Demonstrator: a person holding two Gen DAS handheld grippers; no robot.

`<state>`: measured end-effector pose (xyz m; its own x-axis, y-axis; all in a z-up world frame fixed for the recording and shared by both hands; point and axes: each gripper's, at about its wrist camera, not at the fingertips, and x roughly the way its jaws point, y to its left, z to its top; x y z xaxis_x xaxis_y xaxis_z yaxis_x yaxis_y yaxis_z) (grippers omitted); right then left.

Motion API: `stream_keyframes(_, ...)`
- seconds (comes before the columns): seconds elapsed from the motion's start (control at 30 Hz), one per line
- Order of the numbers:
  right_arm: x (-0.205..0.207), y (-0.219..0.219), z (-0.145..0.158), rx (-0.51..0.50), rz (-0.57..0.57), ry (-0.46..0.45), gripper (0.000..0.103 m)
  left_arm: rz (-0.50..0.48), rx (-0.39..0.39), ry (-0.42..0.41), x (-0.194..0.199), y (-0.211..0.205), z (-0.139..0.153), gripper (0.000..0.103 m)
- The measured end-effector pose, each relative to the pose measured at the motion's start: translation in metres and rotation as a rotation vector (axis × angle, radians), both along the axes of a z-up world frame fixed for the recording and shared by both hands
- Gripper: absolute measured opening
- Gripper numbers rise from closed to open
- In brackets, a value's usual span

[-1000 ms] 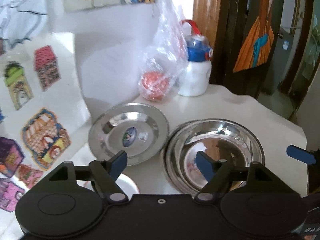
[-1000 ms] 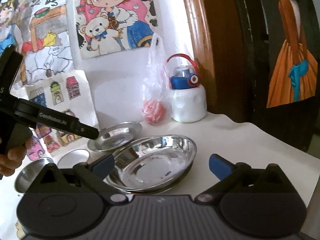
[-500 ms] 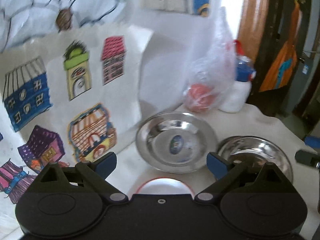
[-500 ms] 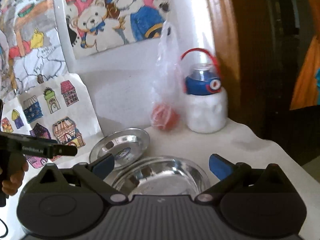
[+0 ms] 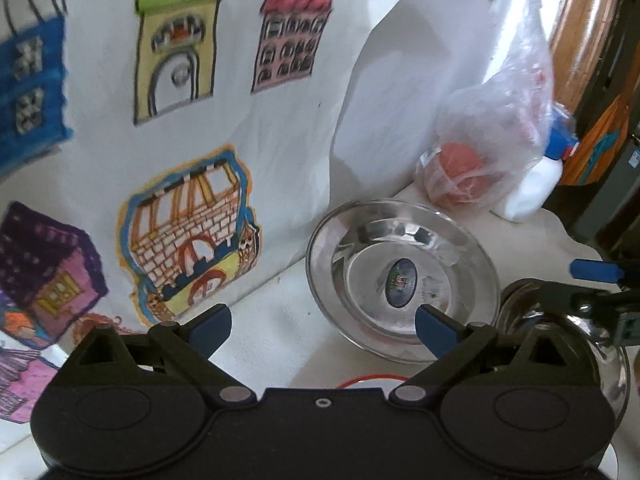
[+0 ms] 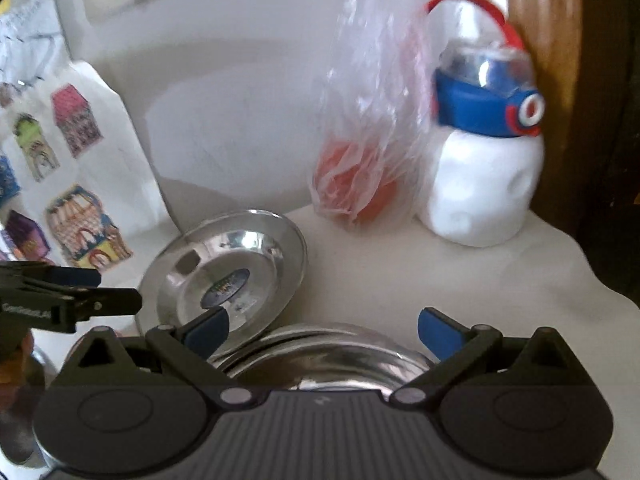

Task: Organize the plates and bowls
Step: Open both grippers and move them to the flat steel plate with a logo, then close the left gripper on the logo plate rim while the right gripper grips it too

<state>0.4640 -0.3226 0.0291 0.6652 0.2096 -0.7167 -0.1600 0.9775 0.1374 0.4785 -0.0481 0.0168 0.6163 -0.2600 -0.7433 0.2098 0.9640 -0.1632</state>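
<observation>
Both the left gripper (image 5: 322, 326) and right gripper (image 6: 322, 330) spread, holding nothing; steel plate (image 5: 400, 276) bare save a sticker.

a steel plate (image 6: 224, 276) lies on the table (image 6: 420, 272), a larger bowl (image 6: 328, 364) just before it, a bagged ball (image 6: 356, 196) and bottle (image 6: 484, 184) behind.

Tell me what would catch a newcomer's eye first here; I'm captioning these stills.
The shiny round steel plate with an oval sticker lies on the white table, ahead of the open left gripper. Behind it stand a clear plastic bag holding something red and a white bottle with a blue lid.
</observation>
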Motion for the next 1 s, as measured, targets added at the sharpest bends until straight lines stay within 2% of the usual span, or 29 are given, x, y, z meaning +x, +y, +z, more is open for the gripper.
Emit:
stream_keyframes(0.1,0.012,0.003,-0.004,0.006,0.004,0.012,0.101,0.012,-0.018,0.026,0.007,0.0,-0.007,0.098)
stream_keyframes(0.33,0.038,0.015,-0.015,0.002,0.017,0.057,0.083,0.036,-0.044,0.069,0.019,0.001,-0.02,0.095)
stream_keyframes(0.47,0.046,0.019,-0.018,0.022,0.025,0.078,0.065,0.035,-0.056,0.08,0.022,-0.001,-0.023,0.09)
stream_keyframes(0.57,0.05,0.023,-0.021,0.021,0.031,0.093,0.056,0.038,-0.063,0.085,0.024,-0.001,-0.025,0.084)
stream_keyframes(0.7,0.053,0.031,-0.023,0.021,0.033,0.092,0.043,0.037,-0.081,0.085,0.023,0.003,-0.023,0.072)
stream_keyframes(0.77,0.054,0.036,-0.023,0.027,0.039,0.09,0.031,0.036,-0.085,0.083,0.024,0.004,-0.022,0.064)
stream_keyframes(0.8,0.057,0.04,-0.025,0.032,0.041,0.091,0.029,0.034,-0.086,0.083,0.025,0.004,-0.022,0.057)
stream_keyframes(0.83,0.057,0.04,-0.025,0.037,0.046,0.092,0.027,0.031,-0.086,0.086,0.026,0.004,-0.022,0.05)
stream_keyframes(1.0,0.056,0.046,-0.026,0.038,0.023,0.077,0.026,0.014,-0.115,0.099,0.028,0.004,-0.023,0.031)
